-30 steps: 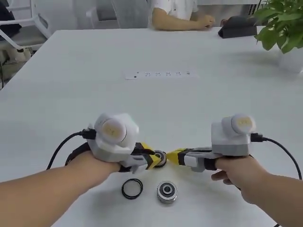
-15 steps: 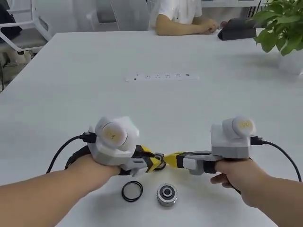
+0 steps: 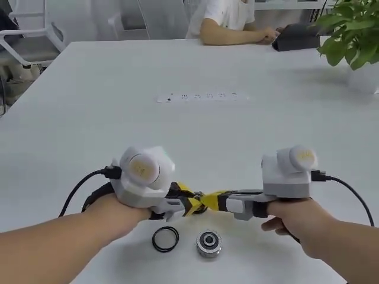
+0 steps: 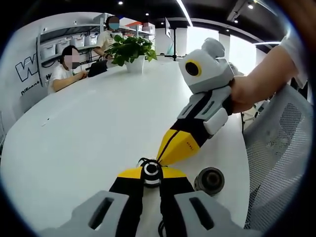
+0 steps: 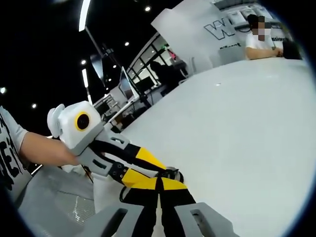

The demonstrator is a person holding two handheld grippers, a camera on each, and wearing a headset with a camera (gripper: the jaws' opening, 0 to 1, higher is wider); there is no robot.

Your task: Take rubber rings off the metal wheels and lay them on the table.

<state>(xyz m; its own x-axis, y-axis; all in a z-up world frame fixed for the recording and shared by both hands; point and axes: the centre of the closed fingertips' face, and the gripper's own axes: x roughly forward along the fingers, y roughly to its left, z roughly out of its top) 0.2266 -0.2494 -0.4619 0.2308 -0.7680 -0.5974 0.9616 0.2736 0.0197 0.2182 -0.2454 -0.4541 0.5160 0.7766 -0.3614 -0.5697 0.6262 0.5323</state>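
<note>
White table [image 3: 189, 130] stretches away from me to a power strip [image 3: 201, 94] at its middle and a plant [image 3: 349, 29] at the far right corner; a person sits at the far edge. Close to the near edge, my left gripper [image 3: 190, 202] pinches a metal wheel [image 4: 151, 172] between its jaws, held up off the surface. My right gripper [image 5: 158, 184] meets it tip to tip, jaws pressed together at the wheel's rim. I cannot tell whether they have actually caught its rubber ring [image 5: 172, 174], because the contact is tiny and mostly hidden by the yellow tips. Nearer the edge, a loose ring [image 3: 165, 237] lies flat beside a bare wheel [image 3: 209, 242], near it but apart.

My worries from here:
- If the right tips are only nipping metal, a pull would probably slide off and leave the ring seated.
- If they hold just a sliver of rubber, the stretched ring could slip free and snap back, or flick past the near edge of the table.
- A hard sideways pull might twist the wheel out of the left jaws. It would then drop onto the pieces below, and it could roll off that near edge.
</note>
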